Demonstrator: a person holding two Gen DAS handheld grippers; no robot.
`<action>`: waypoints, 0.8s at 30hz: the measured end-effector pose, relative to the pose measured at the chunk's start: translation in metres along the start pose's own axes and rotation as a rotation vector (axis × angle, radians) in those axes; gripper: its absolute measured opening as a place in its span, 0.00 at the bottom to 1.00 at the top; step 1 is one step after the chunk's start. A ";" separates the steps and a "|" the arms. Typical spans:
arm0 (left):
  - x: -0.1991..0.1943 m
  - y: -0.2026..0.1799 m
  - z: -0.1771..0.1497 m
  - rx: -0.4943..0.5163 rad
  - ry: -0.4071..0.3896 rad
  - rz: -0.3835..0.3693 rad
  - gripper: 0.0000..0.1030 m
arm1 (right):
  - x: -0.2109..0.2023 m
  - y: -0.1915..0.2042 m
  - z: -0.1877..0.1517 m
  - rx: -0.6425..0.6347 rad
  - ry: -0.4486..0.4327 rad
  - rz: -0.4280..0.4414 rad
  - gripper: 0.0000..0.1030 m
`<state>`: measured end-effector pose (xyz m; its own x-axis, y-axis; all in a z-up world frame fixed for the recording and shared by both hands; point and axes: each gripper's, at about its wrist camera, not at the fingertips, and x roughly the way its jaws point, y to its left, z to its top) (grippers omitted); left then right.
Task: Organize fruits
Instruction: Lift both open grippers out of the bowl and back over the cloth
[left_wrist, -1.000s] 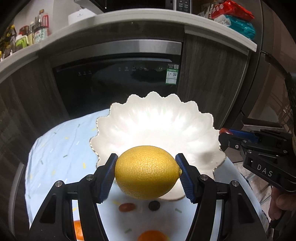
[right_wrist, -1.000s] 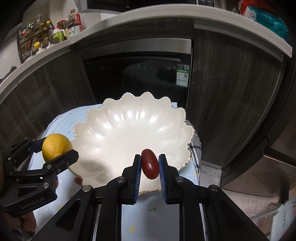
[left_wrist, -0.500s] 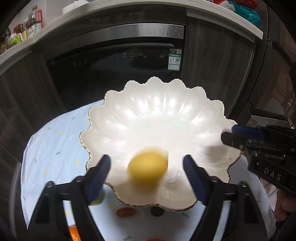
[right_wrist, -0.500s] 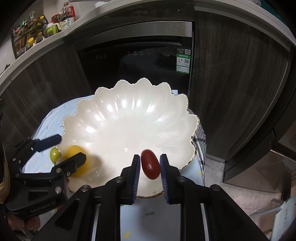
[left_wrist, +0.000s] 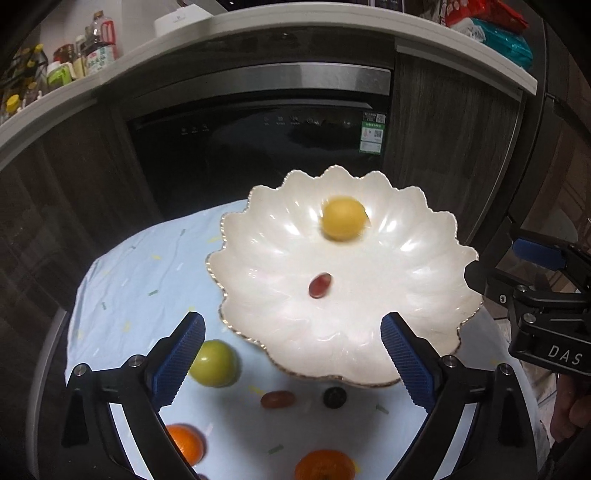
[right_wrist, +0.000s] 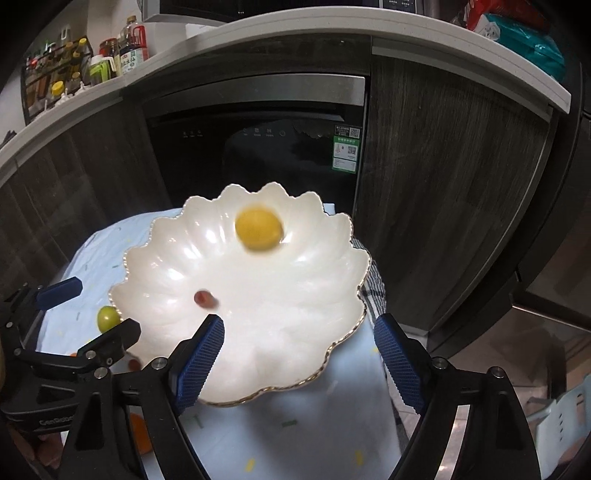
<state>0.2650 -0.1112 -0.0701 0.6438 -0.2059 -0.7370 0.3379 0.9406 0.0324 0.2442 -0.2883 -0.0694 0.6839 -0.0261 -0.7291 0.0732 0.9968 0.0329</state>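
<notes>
Both left tongs (left_wrist: 291, 362) and right tongs (right_wrist: 297, 363) stand wide open and empty, lemon (left_wrist: 344, 218) and red grape (left_wrist: 320, 285) lying in the bowl (left_wrist: 424, 332); the green fruit (left_wrist: 214, 363), at 7 o'clock off the rim, touches the left tongs' finger.

We faced a dark built-in dishwasher (left_wrist: 258, 147) with a steel strip along its top and a green-and-white sticker (right_wrist: 345, 153) on its door, set between dark wood-grain cabinet fronts (right_wrist: 443, 184). Above it ran a pale countertop (left_wrist: 295, 26), where bottles and jars (right_wrist: 74, 70) crowded the left end and red and teal packets (left_wrist: 495, 29) lay at the right. The room was dim around us, and the light fell from above onto a table under a pale blue cloth (left_wrist: 140, 273) flecked with small coloured dashes.
</notes>
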 end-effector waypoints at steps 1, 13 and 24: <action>-0.005 0.001 0.000 -0.004 -0.006 0.004 0.95 | -0.004 0.001 0.000 0.000 -0.005 0.001 0.82; -0.059 0.014 -0.015 -0.034 -0.046 0.036 0.96 | -0.052 0.020 -0.007 -0.015 -0.053 -0.005 0.82; -0.096 0.025 -0.033 -0.062 -0.063 0.056 0.95 | -0.087 0.044 -0.019 -0.036 -0.077 0.011 0.82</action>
<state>0.1887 -0.0589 -0.0209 0.7032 -0.1676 -0.6910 0.2584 0.9656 0.0287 0.1744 -0.2409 -0.0172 0.7385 -0.0193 -0.6740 0.0402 0.9991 0.0154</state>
